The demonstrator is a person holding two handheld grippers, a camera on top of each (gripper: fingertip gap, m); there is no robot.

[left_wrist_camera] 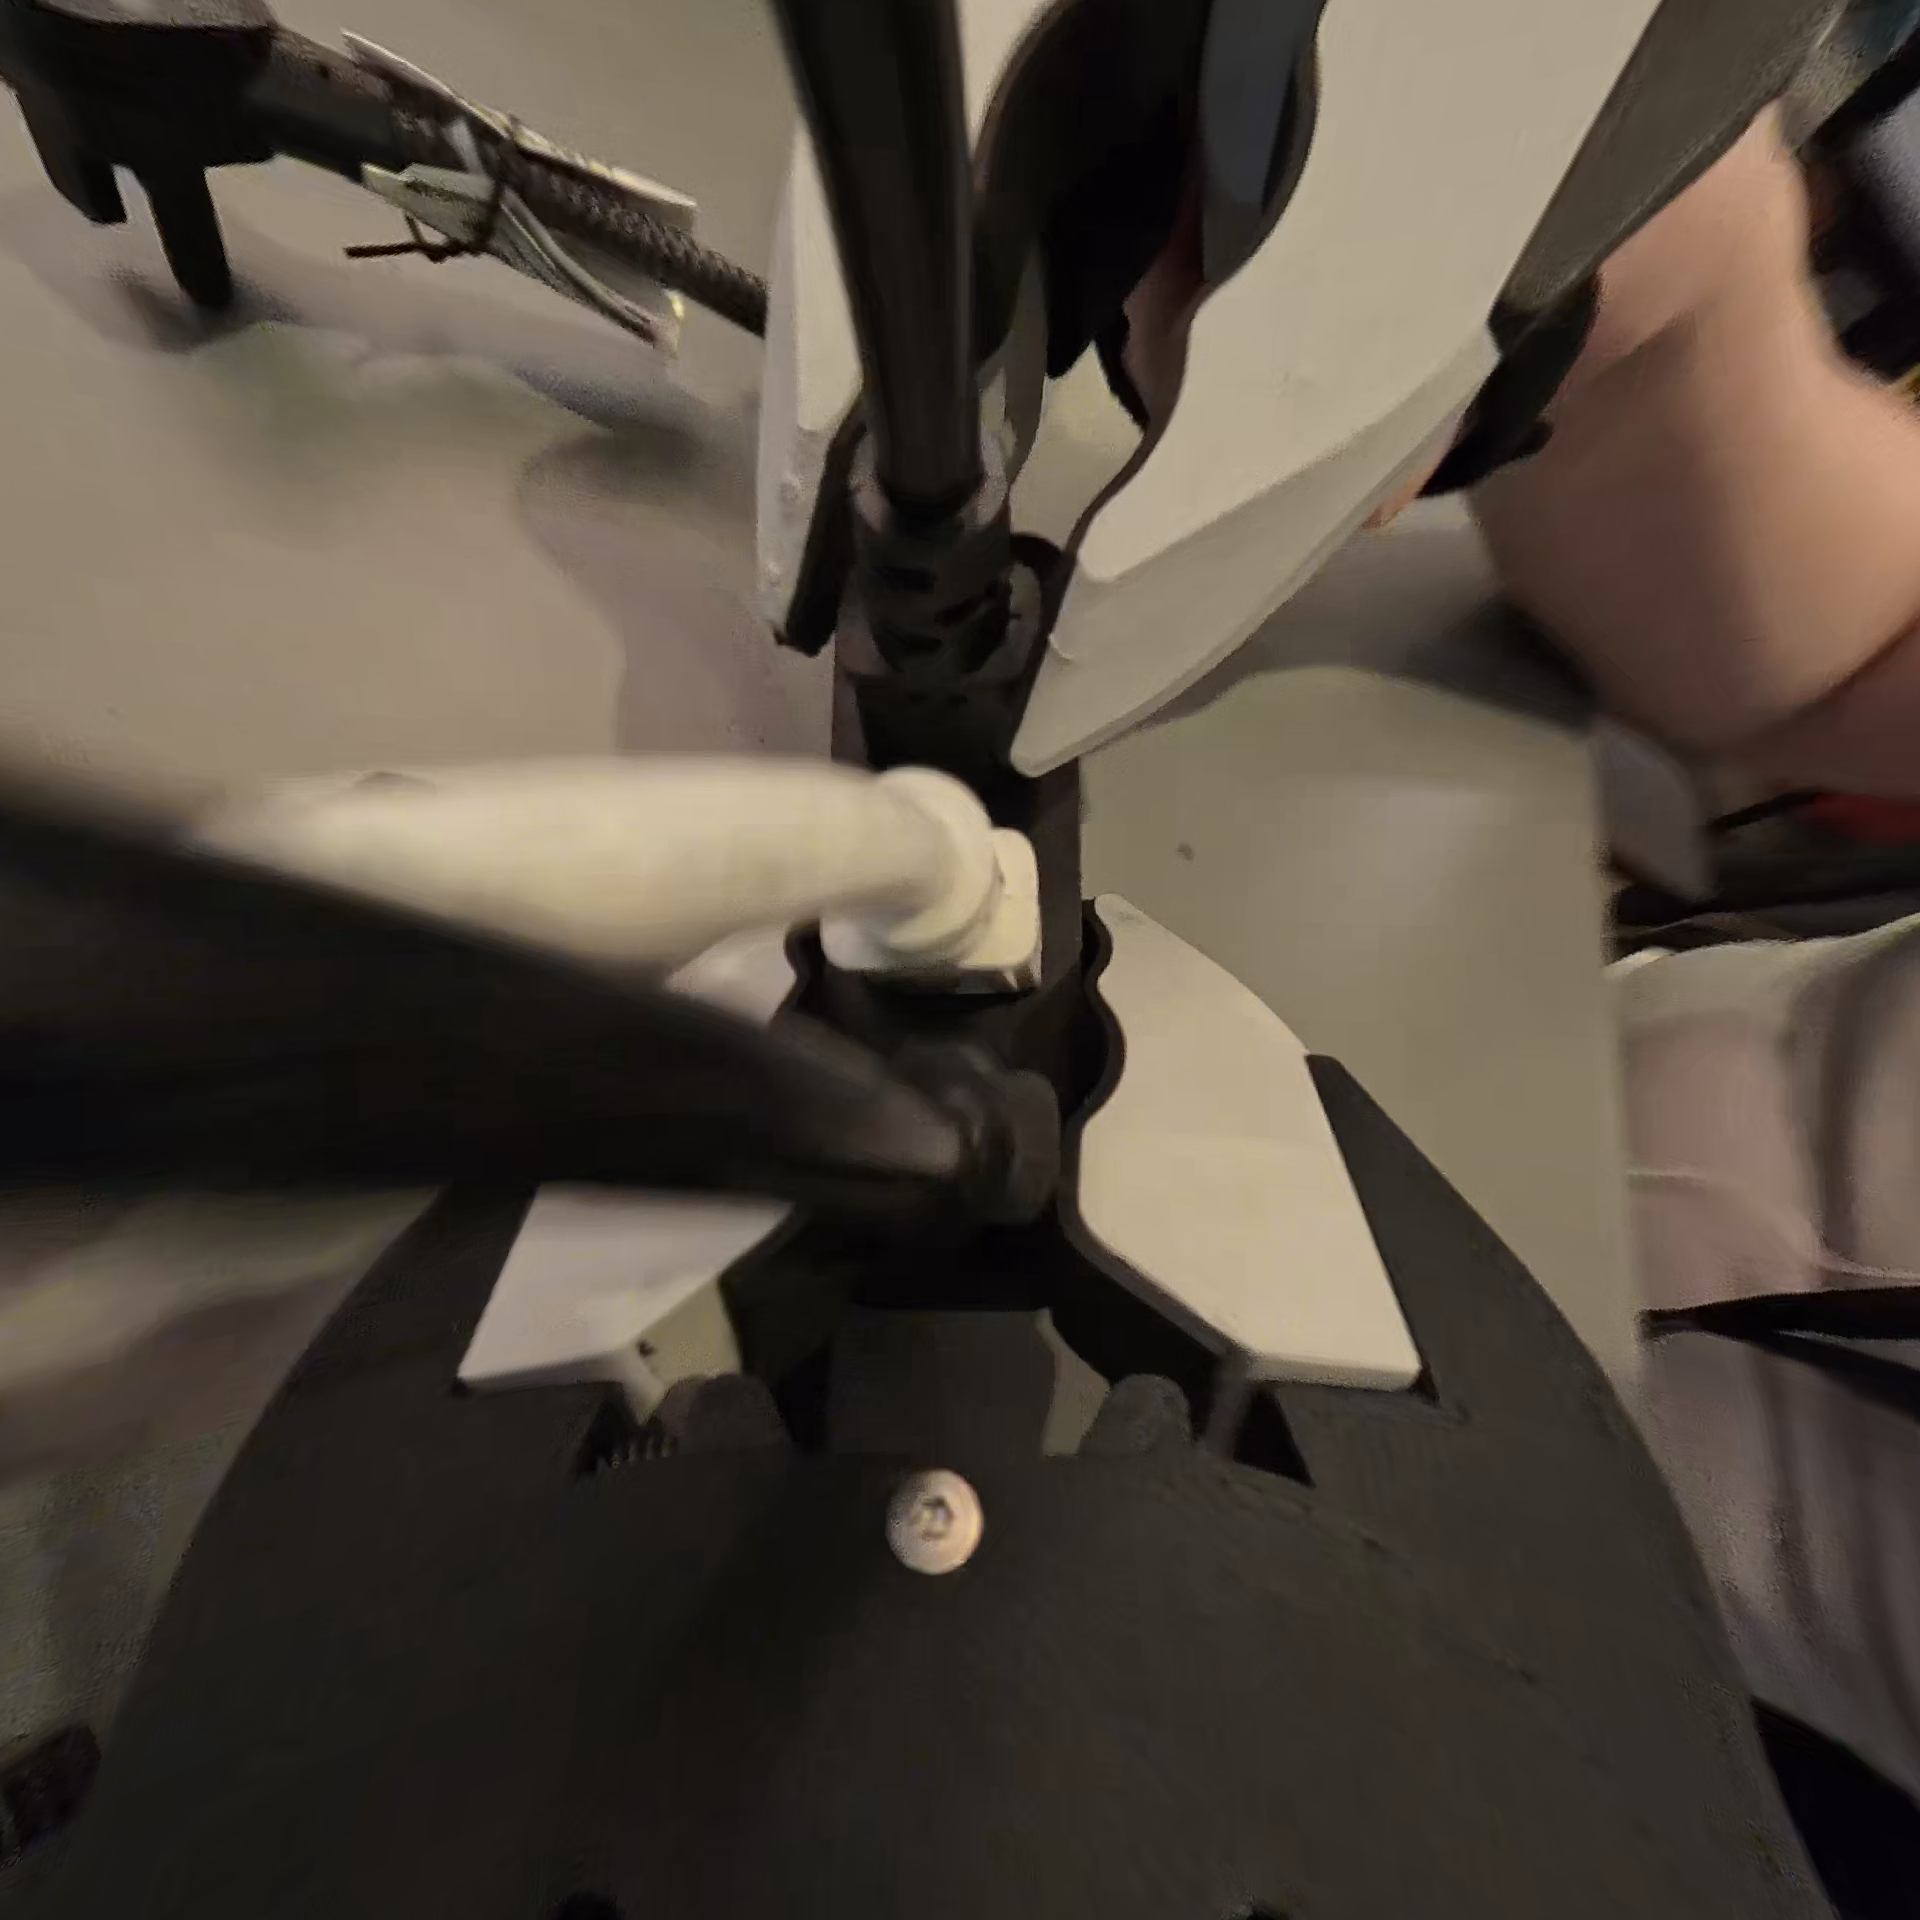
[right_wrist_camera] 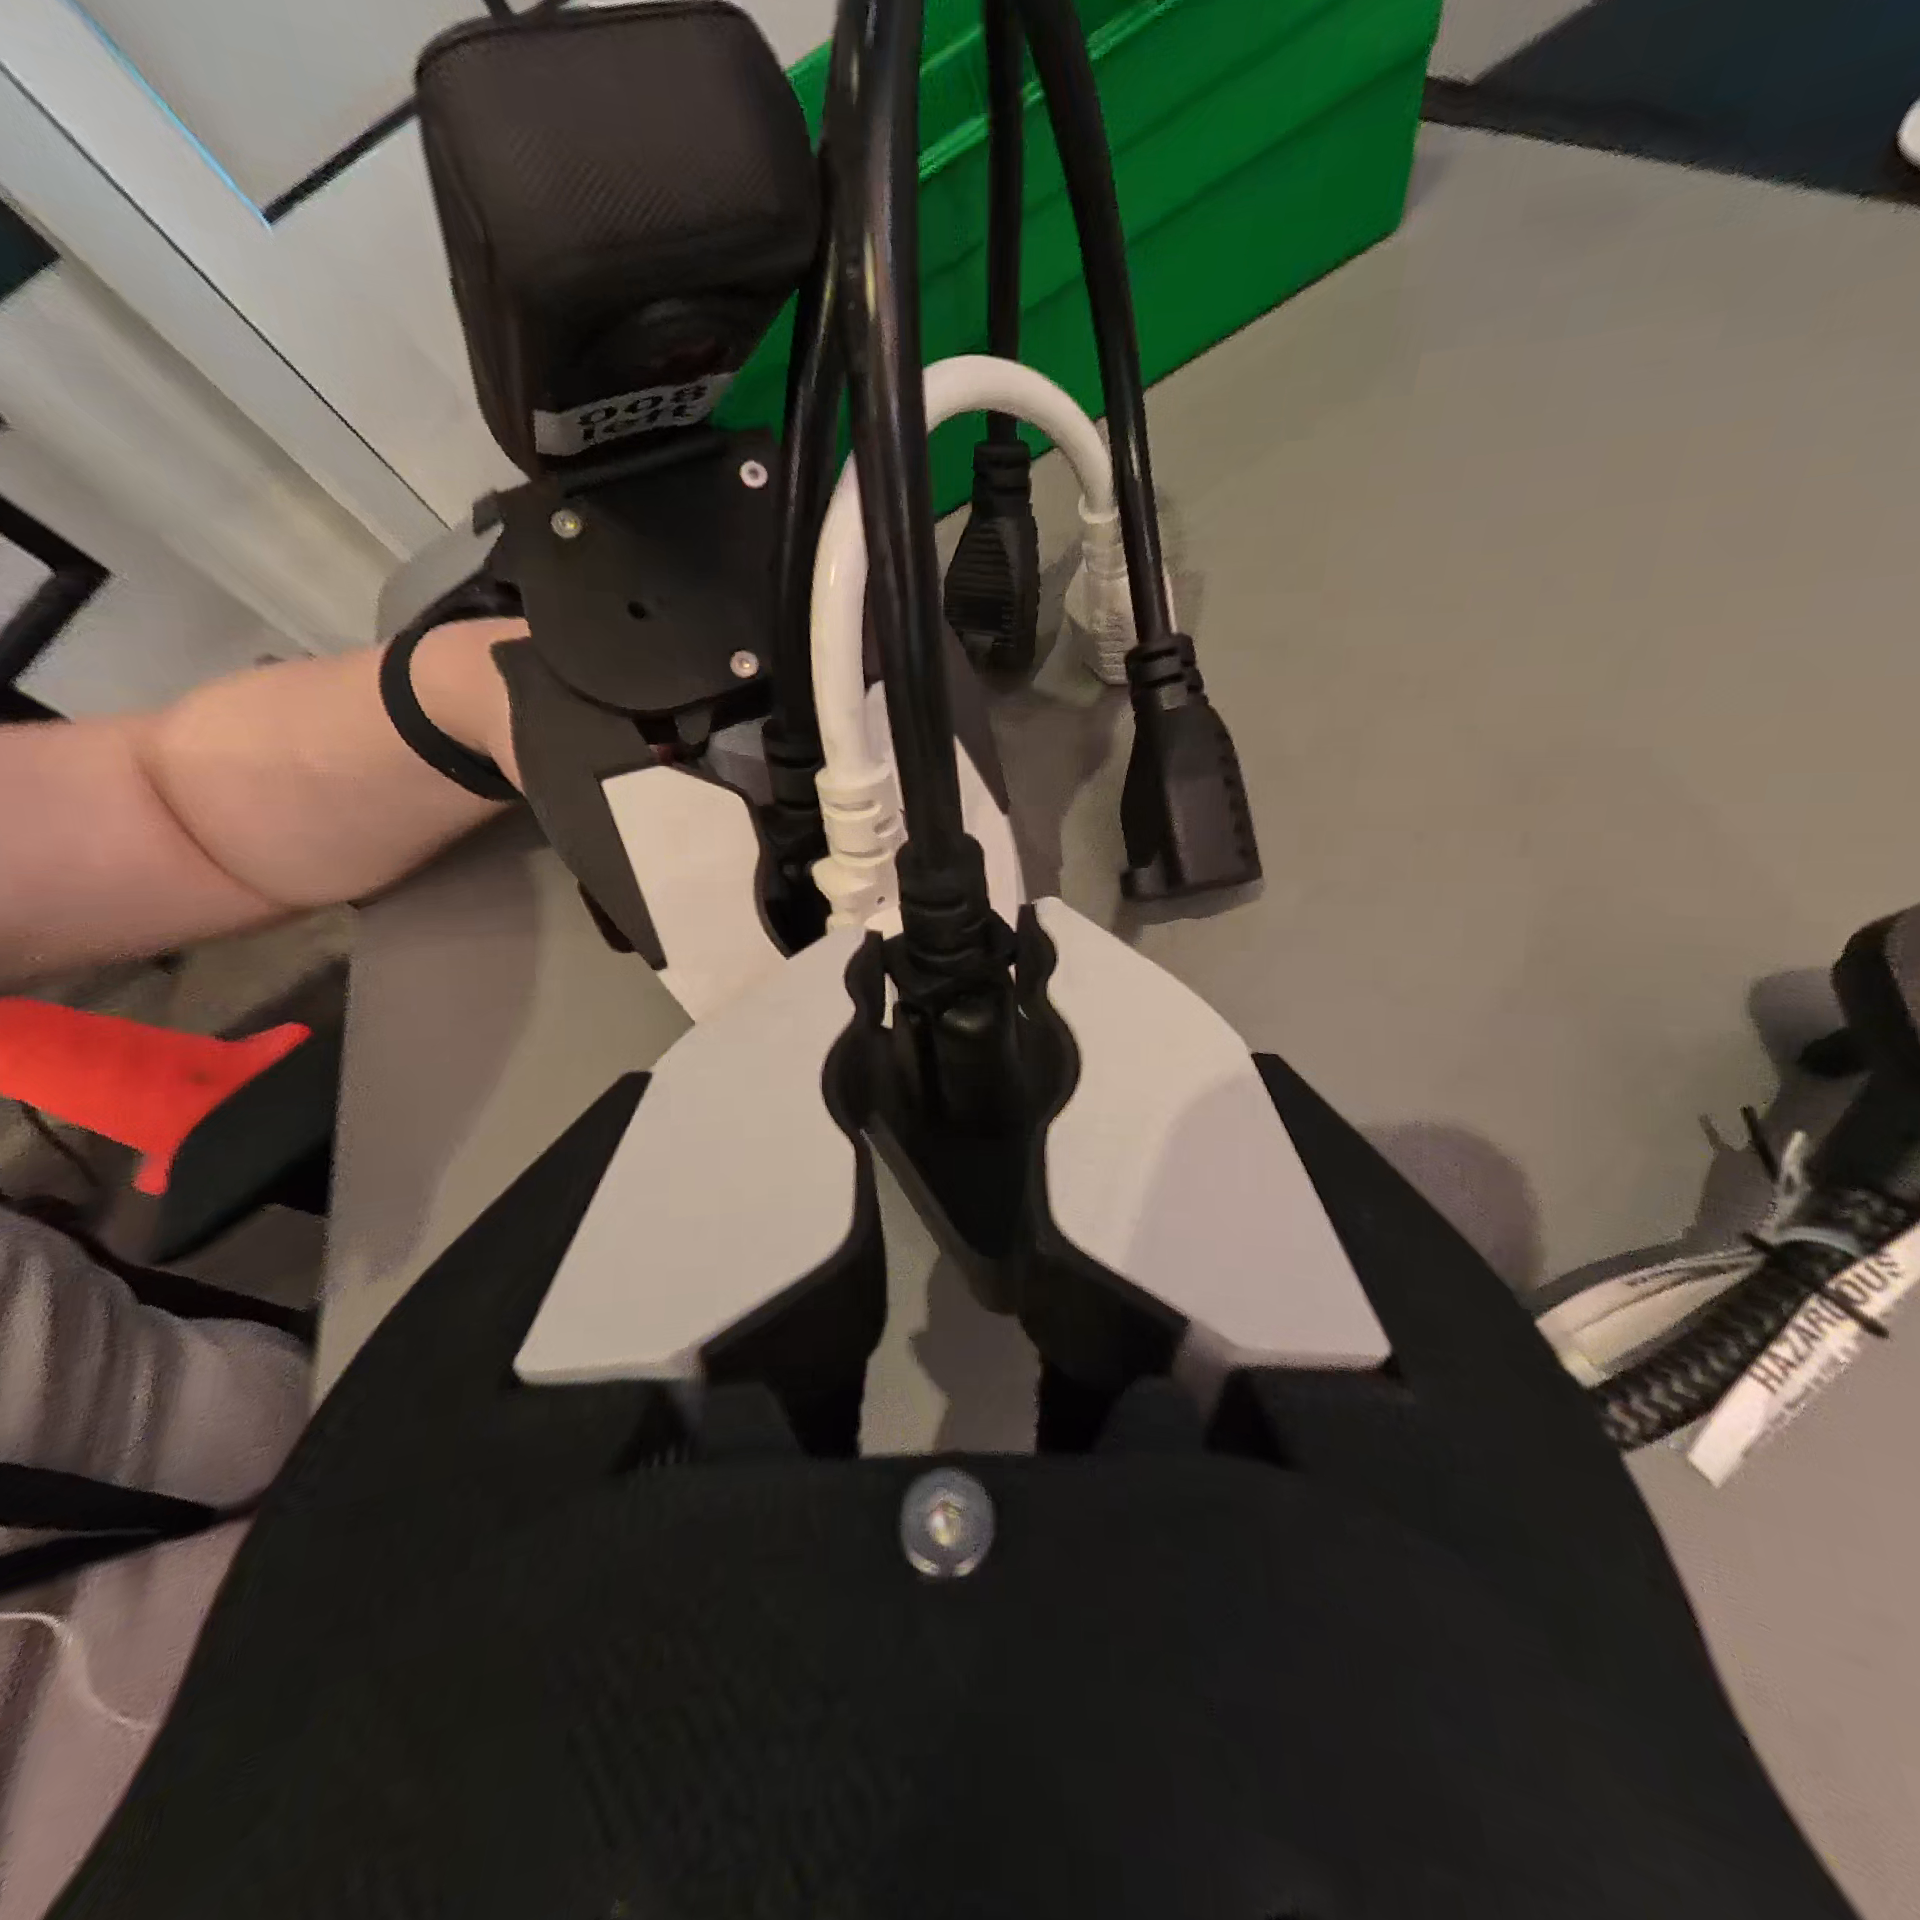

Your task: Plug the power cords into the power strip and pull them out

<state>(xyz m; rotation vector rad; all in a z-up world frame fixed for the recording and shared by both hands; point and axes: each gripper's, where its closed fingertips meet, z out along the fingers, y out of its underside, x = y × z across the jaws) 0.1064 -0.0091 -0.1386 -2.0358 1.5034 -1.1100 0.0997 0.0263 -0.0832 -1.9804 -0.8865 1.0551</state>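
In the left wrist view, my left gripper (left_wrist_camera: 945, 966) is shut on the dark power strip (left_wrist_camera: 1062, 862), seen edge-on. A white plug (left_wrist_camera: 966, 894) and a black plug (left_wrist_camera: 997, 1143) sit in the strip between my fingers, their cords running off left. Beyond them, my right gripper (left_wrist_camera: 925, 665) is shut on another black plug (left_wrist_camera: 935, 613) at the strip. In the right wrist view, my right gripper (right_wrist_camera: 951, 935) clamps that black plug (right_wrist_camera: 956, 1029), its cord rising upward. The left gripper (right_wrist_camera: 800, 883) is just behind, and the strip itself is hidden there.
Loose cord ends lie on the grey surface: two black connectors (right_wrist_camera: 1184, 790) (right_wrist_camera: 992, 582) and a white one (right_wrist_camera: 1107, 603). A green bin (right_wrist_camera: 1195, 208) stands behind. A braided cable with white tags (right_wrist_camera: 1745, 1340) lies at the right. A person's forearm (right_wrist_camera: 260, 790) reaches in from the left.
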